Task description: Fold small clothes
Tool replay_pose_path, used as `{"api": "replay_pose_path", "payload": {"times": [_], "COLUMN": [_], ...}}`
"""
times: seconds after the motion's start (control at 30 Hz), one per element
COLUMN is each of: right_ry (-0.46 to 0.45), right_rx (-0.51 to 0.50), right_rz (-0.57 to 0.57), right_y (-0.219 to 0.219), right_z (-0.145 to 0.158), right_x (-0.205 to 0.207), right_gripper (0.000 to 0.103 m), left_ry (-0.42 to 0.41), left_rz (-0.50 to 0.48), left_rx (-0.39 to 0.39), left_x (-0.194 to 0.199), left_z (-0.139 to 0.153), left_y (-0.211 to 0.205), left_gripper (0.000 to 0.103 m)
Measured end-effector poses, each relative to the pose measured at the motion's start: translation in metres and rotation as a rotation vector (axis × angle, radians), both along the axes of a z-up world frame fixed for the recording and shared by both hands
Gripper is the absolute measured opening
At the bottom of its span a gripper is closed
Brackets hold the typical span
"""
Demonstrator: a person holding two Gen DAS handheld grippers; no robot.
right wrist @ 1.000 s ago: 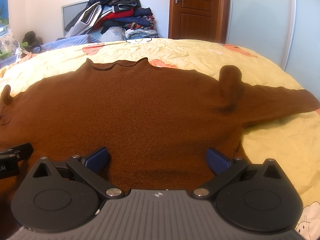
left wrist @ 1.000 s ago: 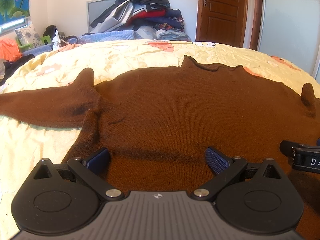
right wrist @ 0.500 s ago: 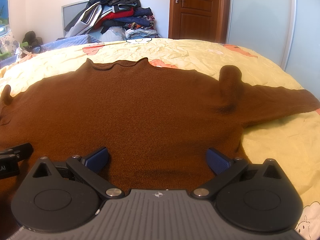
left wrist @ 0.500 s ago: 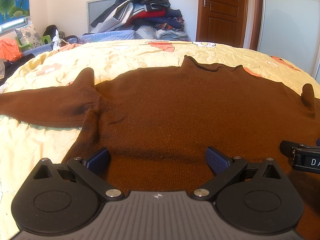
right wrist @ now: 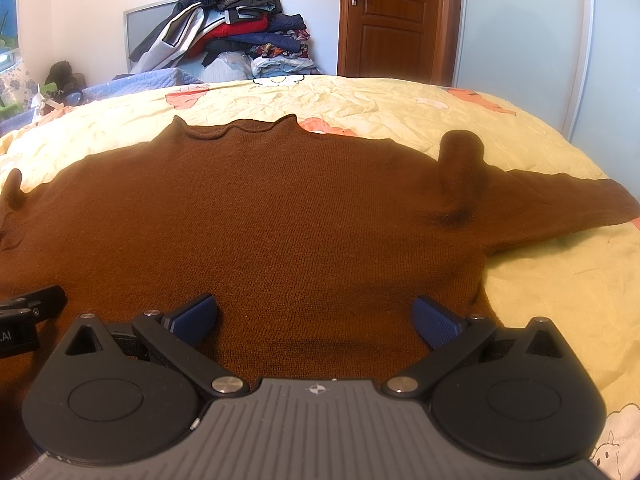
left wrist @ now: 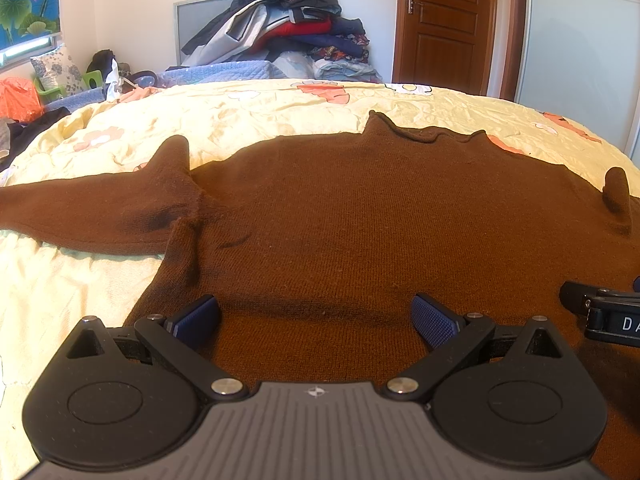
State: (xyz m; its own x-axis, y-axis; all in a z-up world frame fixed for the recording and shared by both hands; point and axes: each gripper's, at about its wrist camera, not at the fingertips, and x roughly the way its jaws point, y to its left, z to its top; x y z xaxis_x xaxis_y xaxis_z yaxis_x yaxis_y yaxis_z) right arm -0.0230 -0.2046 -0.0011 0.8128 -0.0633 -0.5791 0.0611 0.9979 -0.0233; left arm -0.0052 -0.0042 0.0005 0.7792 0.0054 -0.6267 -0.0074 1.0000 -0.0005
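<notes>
While the brown sweater [left wrist: 360, 220] lay spread flat ahead on the yellow quilt [left wrist: 280, 112], the left gripper [left wrist: 316, 320] and right gripper [right wrist: 314, 320] both gaped wide over its hem, holding nothing.

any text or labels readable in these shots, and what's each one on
"D", white, cut off by the picture's edge: on the right gripper as seen from the left wrist view.
".AI", white, start cut off by the edge: on the left gripper as seen from the right wrist view.
A small round emblem, no letters: on each camera's own grey gripper body.
Nothing to read on the brown sweater, the yellow bedspread or the door.
</notes>
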Motion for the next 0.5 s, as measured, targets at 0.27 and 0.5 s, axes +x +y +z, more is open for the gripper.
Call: {"api": "replay_pose_path", "payload": {"times": [0.27, 0.5], "right_ry": [-0.091, -0.179], "right_rx": [0.218, 0.586], "right_rz": [0.070, -0.196], "right_y": [-0.062, -0.263], "right_z": [0.046, 0.063], "right_x": [-0.001, 0.006], "right_gripper": [0.103, 0.103], "left_ry": [0.000, 0.000], "left_rz": [-0.001, 0.000], "left_rx": [-0.001, 0.000], "left_x": [0.000, 0.000], "left_z": [0.000, 0.000], "left_y": [0.000, 0.000], "left_gripper": [0.103, 0.103]}}
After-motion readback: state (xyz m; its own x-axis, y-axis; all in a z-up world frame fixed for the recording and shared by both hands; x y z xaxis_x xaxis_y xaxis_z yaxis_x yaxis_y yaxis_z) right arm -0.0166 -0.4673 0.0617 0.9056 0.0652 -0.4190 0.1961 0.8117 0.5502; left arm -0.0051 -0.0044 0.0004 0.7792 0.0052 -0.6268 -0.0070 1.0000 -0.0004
